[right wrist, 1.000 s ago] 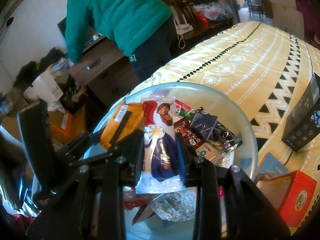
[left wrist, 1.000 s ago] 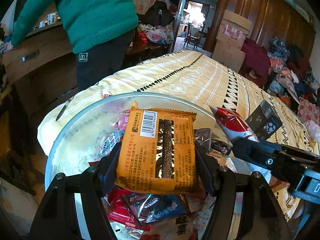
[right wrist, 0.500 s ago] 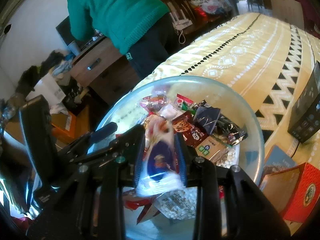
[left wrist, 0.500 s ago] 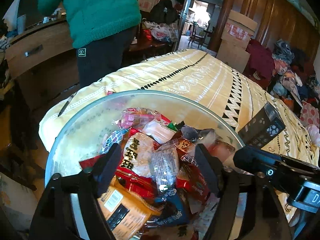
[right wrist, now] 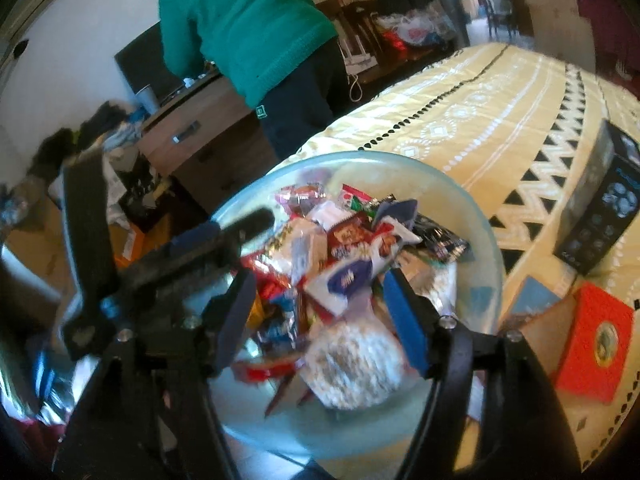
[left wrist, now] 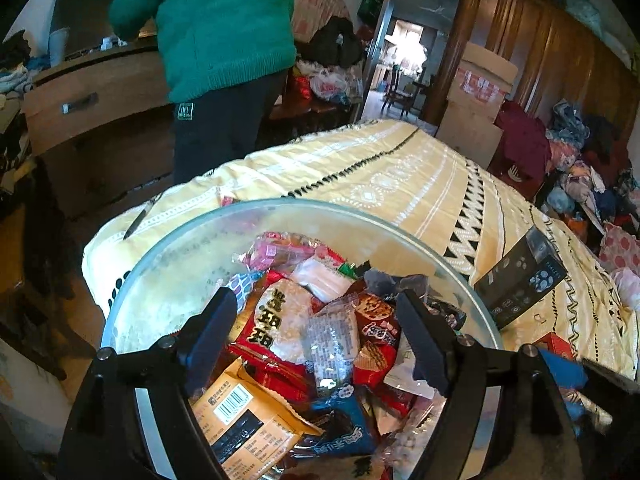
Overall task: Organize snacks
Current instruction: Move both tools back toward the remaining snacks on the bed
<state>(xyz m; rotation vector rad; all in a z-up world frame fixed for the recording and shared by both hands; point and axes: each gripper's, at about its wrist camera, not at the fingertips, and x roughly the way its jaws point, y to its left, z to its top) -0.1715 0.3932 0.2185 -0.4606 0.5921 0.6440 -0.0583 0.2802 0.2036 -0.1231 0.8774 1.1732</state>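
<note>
Both grippers hang over the glass bowl (left wrist: 132, 280) with jaws spread wide and nothing between them: the left gripper (left wrist: 316, 336) above the orange packet (left wrist: 244, 420) at its 7 o'clock, the right gripper (right wrist: 316, 292) above the white-and-blue packet (right wrist: 344, 280), lying on top of the heap (presumably where snacks are meant to gather). The bowl rests at the near edge of a yellow patterned bedspread (left wrist: 400, 176). A black box (left wrist: 520, 280) stands at 3 o'clock, a red box (right wrist: 592, 344) nearby. Someone in a green sweater (left wrist: 224, 20) stands at a wooden dresser (left wrist: 88, 100) at 11 o'clock in a cluttered bedroom.
</note>
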